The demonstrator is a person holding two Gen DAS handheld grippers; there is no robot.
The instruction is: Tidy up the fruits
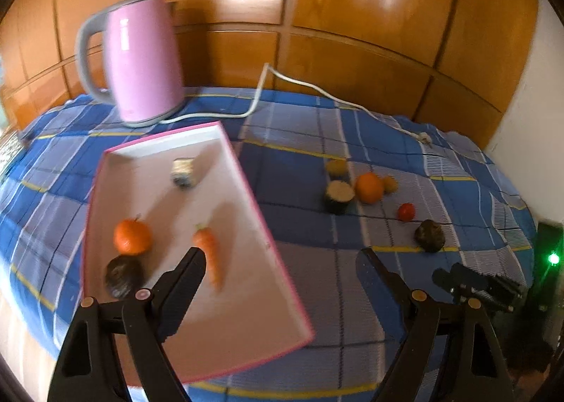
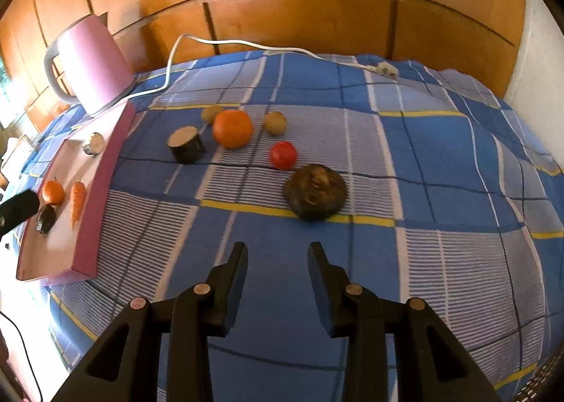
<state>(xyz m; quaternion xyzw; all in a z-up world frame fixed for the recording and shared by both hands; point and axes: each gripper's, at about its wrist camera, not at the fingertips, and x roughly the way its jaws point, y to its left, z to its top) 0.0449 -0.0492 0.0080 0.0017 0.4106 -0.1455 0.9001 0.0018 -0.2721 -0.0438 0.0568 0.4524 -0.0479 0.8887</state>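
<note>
**Some fruits in the tray, more on the cloth**

The left tool (image 1: 280, 254) is spread wide with nothing in it, above the near part of the pink tray (image 1: 105, 190). In the tray lie a small orange (image 1: 132, 236), a carrot (image 1: 209, 254), a dark round fruit (image 1: 123, 277) and a cut piece (image 1: 183, 173). The right tool (image 2: 278, 257) has a small gap and holds nothing. On the blue checked cloth (image 2: 440, 261), right of the tray, sit a big orange (image 2: 232, 129), a red tomato (image 2: 283, 154) and a dark lumpy fruit (image 2: 314, 191). A pink kettle (image 1: 142, 60) stands at the far left.
</note>
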